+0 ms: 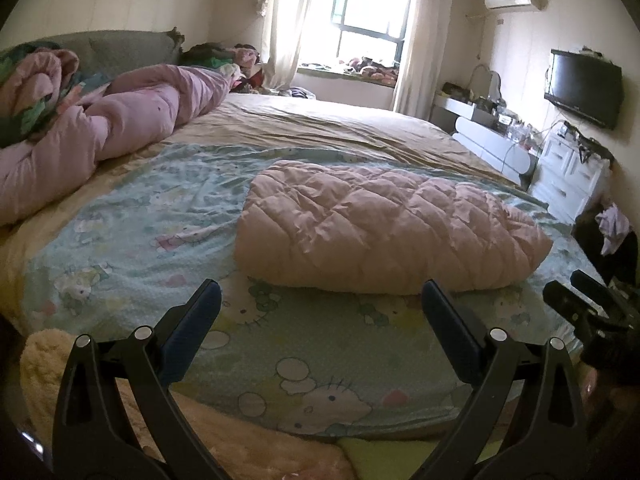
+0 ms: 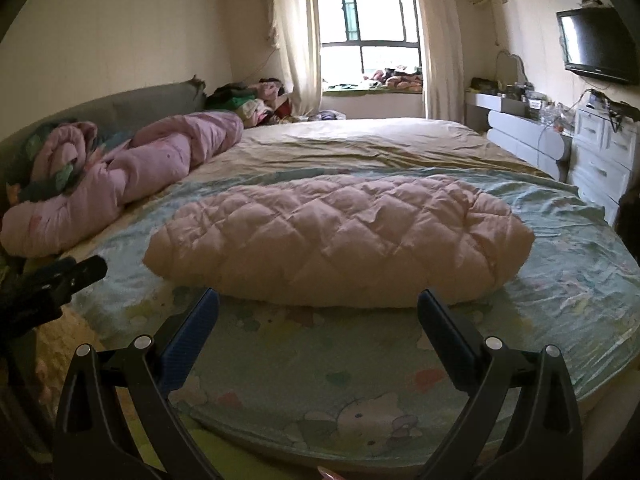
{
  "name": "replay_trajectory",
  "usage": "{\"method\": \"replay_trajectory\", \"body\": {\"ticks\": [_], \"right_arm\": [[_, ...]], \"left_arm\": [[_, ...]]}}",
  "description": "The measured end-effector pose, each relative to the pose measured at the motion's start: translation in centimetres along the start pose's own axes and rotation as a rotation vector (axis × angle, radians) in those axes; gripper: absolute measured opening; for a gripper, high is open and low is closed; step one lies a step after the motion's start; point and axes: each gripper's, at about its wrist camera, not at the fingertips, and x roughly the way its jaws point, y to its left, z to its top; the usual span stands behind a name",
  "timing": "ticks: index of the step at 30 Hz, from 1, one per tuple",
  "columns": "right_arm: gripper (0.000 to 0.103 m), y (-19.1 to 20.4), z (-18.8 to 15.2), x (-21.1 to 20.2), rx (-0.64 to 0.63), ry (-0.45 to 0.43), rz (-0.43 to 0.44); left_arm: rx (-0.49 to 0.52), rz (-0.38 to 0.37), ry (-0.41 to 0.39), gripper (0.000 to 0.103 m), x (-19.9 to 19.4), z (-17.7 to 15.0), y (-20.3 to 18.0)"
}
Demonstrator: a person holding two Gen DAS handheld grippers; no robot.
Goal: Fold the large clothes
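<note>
Both the left gripper and right gripper hang spread wide and empty before one folded pink quilted garment on the pale green cartoon-print sheet.

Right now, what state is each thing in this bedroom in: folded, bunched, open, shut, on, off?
Pink quilted garment: folded into a compact bundle, lying on the cartoon sheet.
Cartoon sheet: spread flat over the bed.
Lilac duvet: bunched up, unfolded, by the headboard.
Left gripper: open, holding nothing.
Right gripper: open, holding nothing.
Curtains: drawn apart.
Television: screen dark.
</note>
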Motion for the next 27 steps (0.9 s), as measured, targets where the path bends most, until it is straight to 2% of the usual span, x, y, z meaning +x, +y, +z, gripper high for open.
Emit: {"method": "replay_trajectory", "body": {"ticks": [16, 27], "right_arm": [[0.099, -0.73, -0.43, 0.8, 0.023, 0.054, 0.012], [0.099, -0.66, -0.57, 0.82, 0.028, 0.061, 0.019]], "left_arm": [[0.008, 0.002, 0.006, 0.094, 0.24, -0.18, -0.61], [-0.001, 0.008, 0.0, 0.094, 0.04, -0.08, -0.51]]}}
